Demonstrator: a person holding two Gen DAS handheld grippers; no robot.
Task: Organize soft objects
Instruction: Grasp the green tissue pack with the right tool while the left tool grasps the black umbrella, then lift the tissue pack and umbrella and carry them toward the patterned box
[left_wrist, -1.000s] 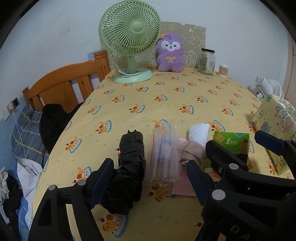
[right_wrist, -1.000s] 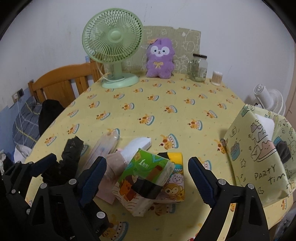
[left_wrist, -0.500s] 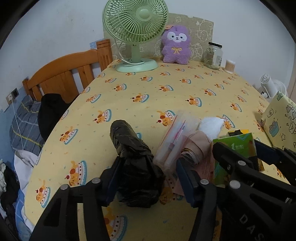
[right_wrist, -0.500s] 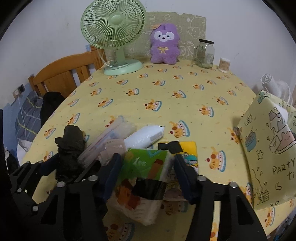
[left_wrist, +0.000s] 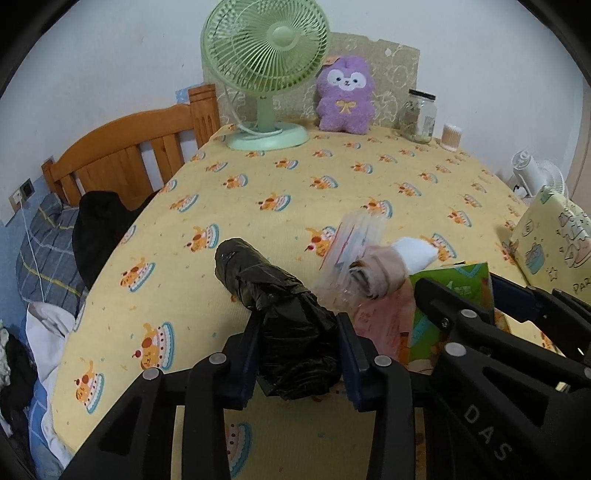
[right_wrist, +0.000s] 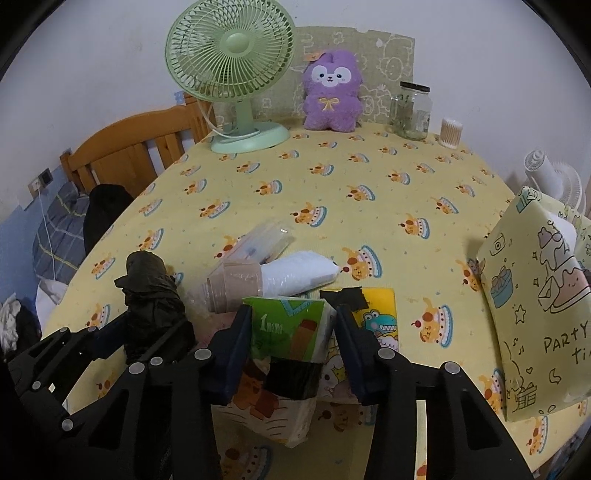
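Observation:
My left gripper (left_wrist: 297, 332) is shut on a black plastic bag roll (left_wrist: 273, 291) at the near left of the table; the roll also shows in the right wrist view (right_wrist: 153, 291). My right gripper (right_wrist: 291, 328) is shut on a green tissue pack (right_wrist: 290, 332), also in the left wrist view (left_wrist: 454, 291). Between them lie a clear plastic pouch (left_wrist: 351, 240), a beige roll (right_wrist: 234, 286) and a white soft packet (right_wrist: 299, 273). A yellow dinosaur-print pack (right_wrist: 376, 317) lies just right of the tissue pack.
A yellow party gift bag (right_wrist: 535, 306) stands at the right edge. At the back stand a green fan (right_wrist: 232, 77), a purple plush (right_wrist: 330, 92), a glass jar (right_wrist: 412, 110) and a cotton swab pot (right_wrist: 451, 133). A wooden bed frame (left_wrist: 122, 158) is left.
Both grippers moved forward and closed: the left one onto the black bag roll, the right one onto the green tissue pack. Both were open a second ago.

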